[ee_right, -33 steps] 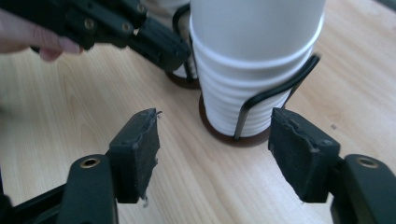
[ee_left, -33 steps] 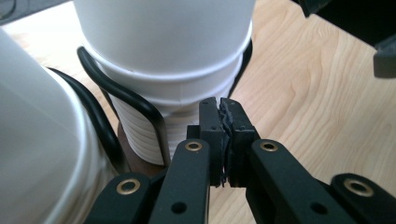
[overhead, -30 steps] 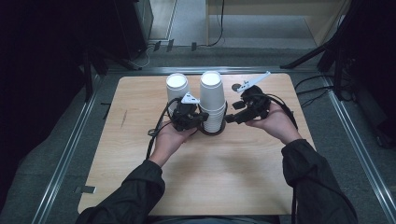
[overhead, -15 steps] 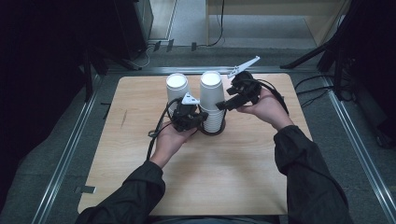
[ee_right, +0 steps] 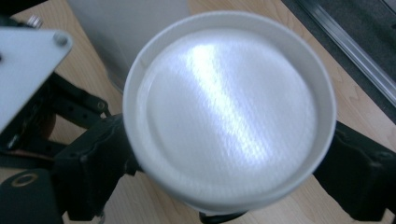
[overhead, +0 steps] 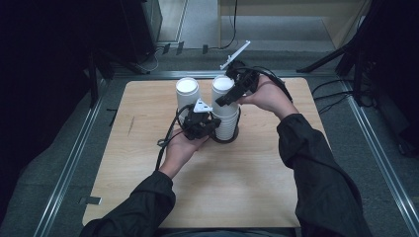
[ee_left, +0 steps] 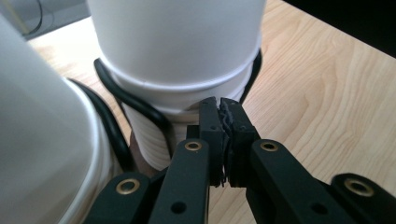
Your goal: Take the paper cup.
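Two stacks of upturned white paper cups stand at the far middle of the wooden table. The right stack sits inside a black wire ring; the left stack stands beside it. My left gripper is shut, with its tips against the lowest rim of the right stack, next to the wire. I cannot tell whether anything thin is pinched. My right gripper sits at the top of that stack. Its jaws have just been opening and straddle the top cup, spread wide.
The neighbouring stack crowds the left gripper's left side. Metal rails run along the table's sides on the grey floor. Dark stands and cables lie beyond the far edge. The left gripper's grey plate shows beside the top cup.
The right hand has moved left and upward, from beside the right stack to over its top, and its jaws have spread. The left hand has stayed put.
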